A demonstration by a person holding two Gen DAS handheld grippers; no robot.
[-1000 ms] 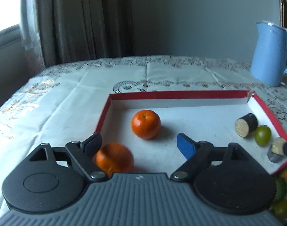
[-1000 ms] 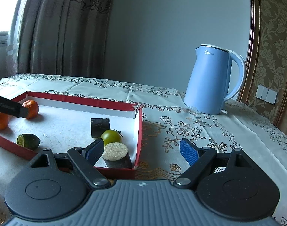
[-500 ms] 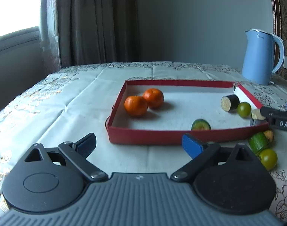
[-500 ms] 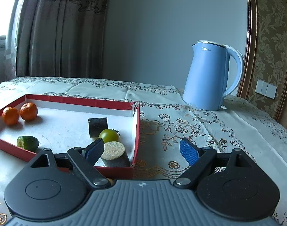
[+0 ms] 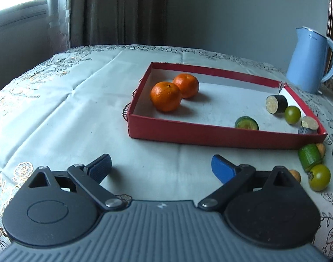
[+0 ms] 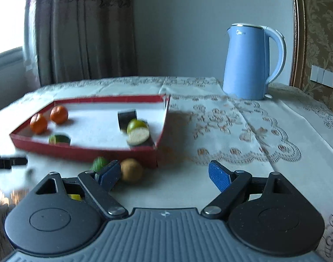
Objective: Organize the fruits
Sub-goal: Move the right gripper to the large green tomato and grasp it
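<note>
A red tray holds two oranges, a cut green fruit, a green round fruit and two dark cut pieces. Loose fruits lie on the cloth by its near right corner: a green piece, a green round fruit, small brown fruits. My left gripper is open and empty over the cloth before the tray. My right gripper is open and empty, near the brown fruit, facing the tray.
A blue kettle stands at the back right of the table, also in the left wrist view. An embroidered white cloth covers the table. Curtains and a window lie behind.
My left gripper has let go of an orange, now in the tray beside the other, and pulled back out. My right gripper has pulled back and swung left; loose fruits now show.
</note>
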